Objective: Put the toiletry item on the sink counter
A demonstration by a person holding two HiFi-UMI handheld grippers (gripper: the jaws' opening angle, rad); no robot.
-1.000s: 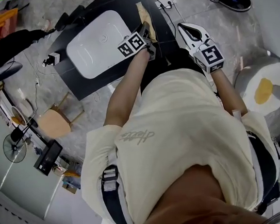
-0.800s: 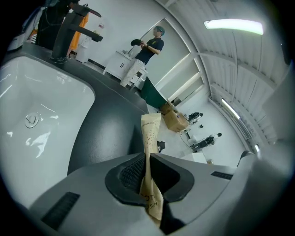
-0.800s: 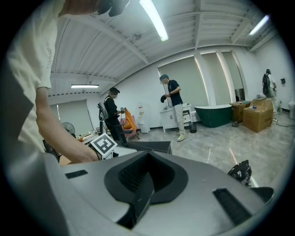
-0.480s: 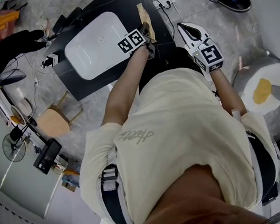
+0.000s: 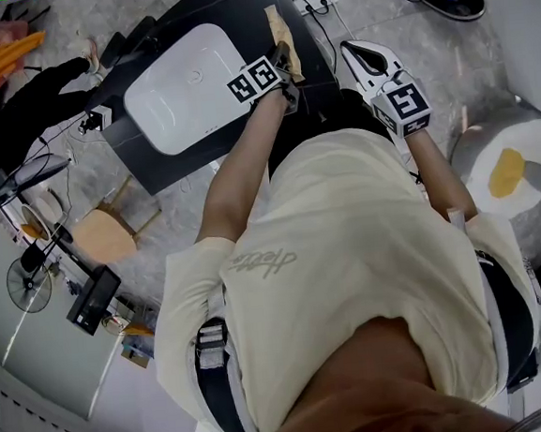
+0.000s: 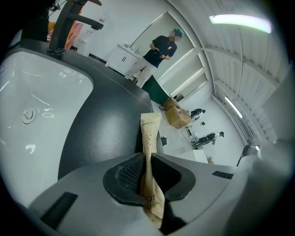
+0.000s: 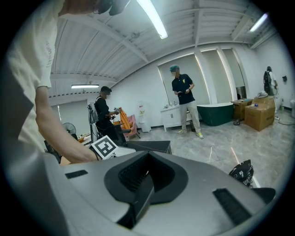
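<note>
a: where is the toothbrush packet point(image 6: 150, 129) found?

b: it is held thin side up between the jaws of the left gripper point(image 6: 149, 156). it is over the dark sink counter point(image 6: 106, 129), just beside the white basin point(image 6: 41, 101). whether its far end is touching the counter cannot be told.

a: how is it gripped?

b: the jaws are being opened. they are only a little apart, and the packet is seen pinched by its lower part. it is thought to be let go here so that it is left on the counter and not dropped in the basin.

a: and the right gripper point(image 7: 148, 159)?

b: its jaws are pressed together and nothing is held. it is held off to the side, likely so the way is not blocked.

a: what can be counted?

b: one packet, one basin, one tap point(image 6: 69, 23) and two grippers. two people point(image 7: 183, 101) are seen standing far off.
</note>
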